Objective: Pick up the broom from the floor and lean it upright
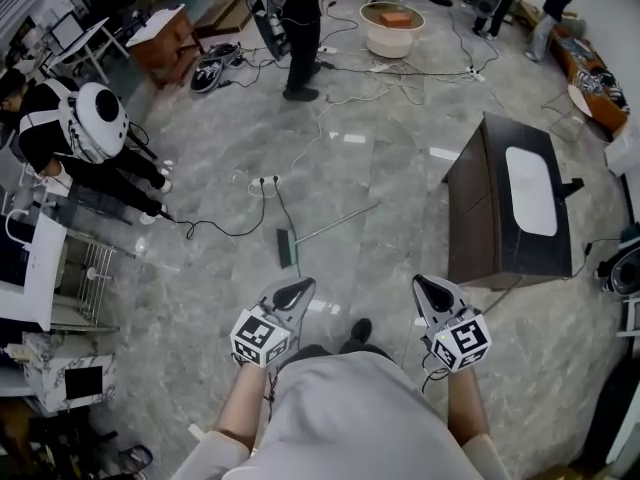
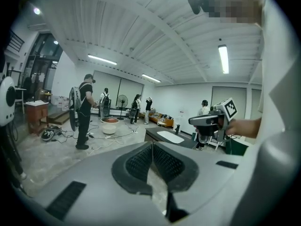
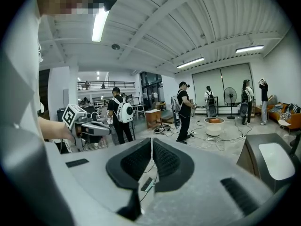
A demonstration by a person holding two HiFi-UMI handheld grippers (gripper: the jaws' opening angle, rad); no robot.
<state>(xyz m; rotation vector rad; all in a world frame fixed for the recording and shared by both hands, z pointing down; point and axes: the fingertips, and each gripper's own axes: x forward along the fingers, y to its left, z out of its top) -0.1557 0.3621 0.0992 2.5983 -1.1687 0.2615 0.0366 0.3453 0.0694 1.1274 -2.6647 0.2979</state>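
Note:
The broom (image 1: 288, 247) lies flat on the marble floor ahead of me, its dark green head nearest me and its thin pale handle (image 1: 345, 218) running away to the right. My left gripper (image 1: 299, 287) hovers just short of the head, jaws shut and empty. To its right, my right gripper (image 1: 426, 284) is also shut on nothing, apart from the broom. In the left gripper view the pads (image 2: 141, 161) meet. In the right gripper view the pads (image 3: 162, 161) meet too, and the broom head (image 3: 146, 184) shows below them.
A dark cabinet with a white top (image 1: 478, 208) stands right of the broom. Cables and a power strip (image 1: 265, 181) lie on the floor beyond it. A person with a white backpack (image 1: 95, 118) crouches at left; another person (image 1: 300, 28) stands farther off near a round tub (image 1: 392, 30).

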